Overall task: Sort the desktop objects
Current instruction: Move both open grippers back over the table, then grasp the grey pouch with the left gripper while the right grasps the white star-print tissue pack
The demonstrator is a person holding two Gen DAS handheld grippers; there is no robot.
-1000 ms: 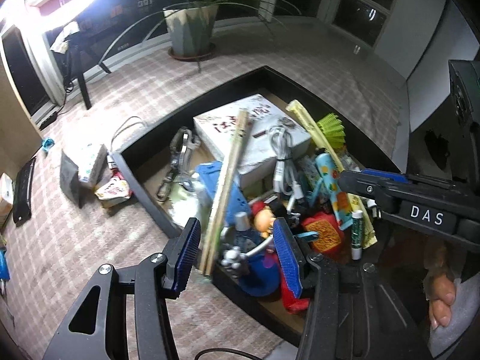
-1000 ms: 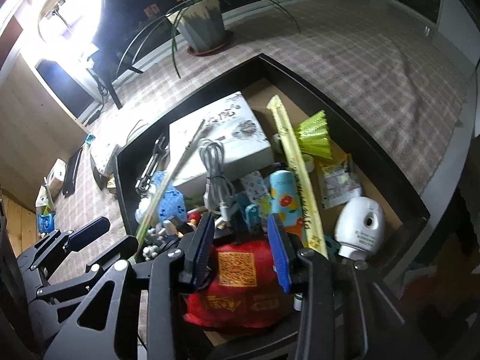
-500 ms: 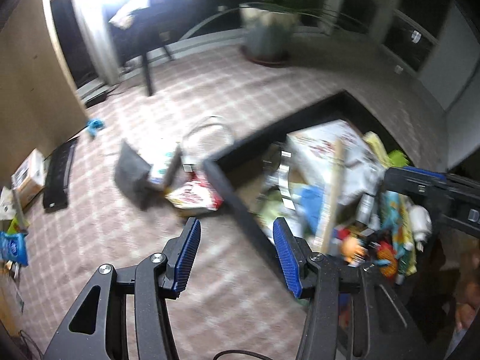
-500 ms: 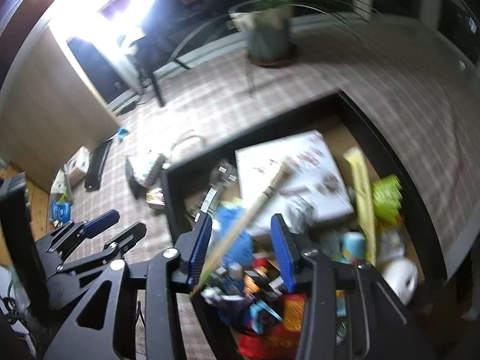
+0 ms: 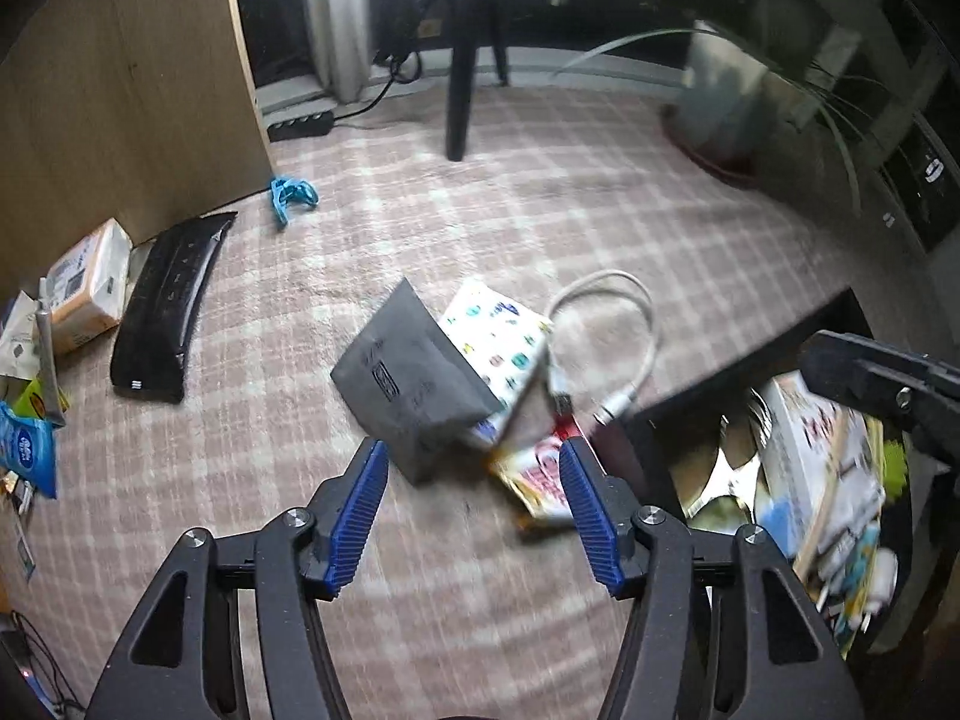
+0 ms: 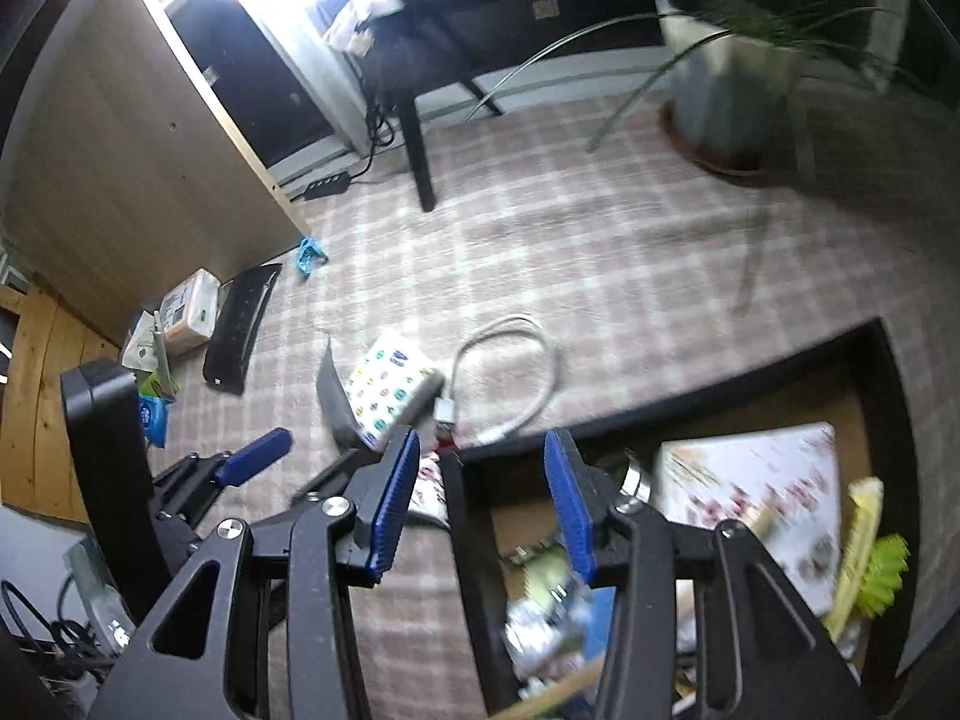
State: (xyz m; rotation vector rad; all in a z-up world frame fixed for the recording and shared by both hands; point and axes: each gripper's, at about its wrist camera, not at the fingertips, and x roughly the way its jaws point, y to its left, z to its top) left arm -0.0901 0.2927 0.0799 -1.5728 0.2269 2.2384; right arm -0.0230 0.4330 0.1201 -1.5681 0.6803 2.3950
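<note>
My left gripper is open and empty above the checked cloth, just short of a grey pouch, a dotted white tissue pack and a red snack packet. A white cable loop lies beside them. My right gripper is open and empty over the left rim of the black box, which holds a white book, a green brush and other clutter. The left gripper shows in the right wrist view.
A black remote-like bar, a tissue packet, a blue clip and blue wipes lie at the left by a wooden panel. A plant pot and a black stand leg are at the back.
Both grippers have swung left and back from over the box's clutter. The left now faces the loose items on the cloth; the right sits over the box's left rim.
</note>
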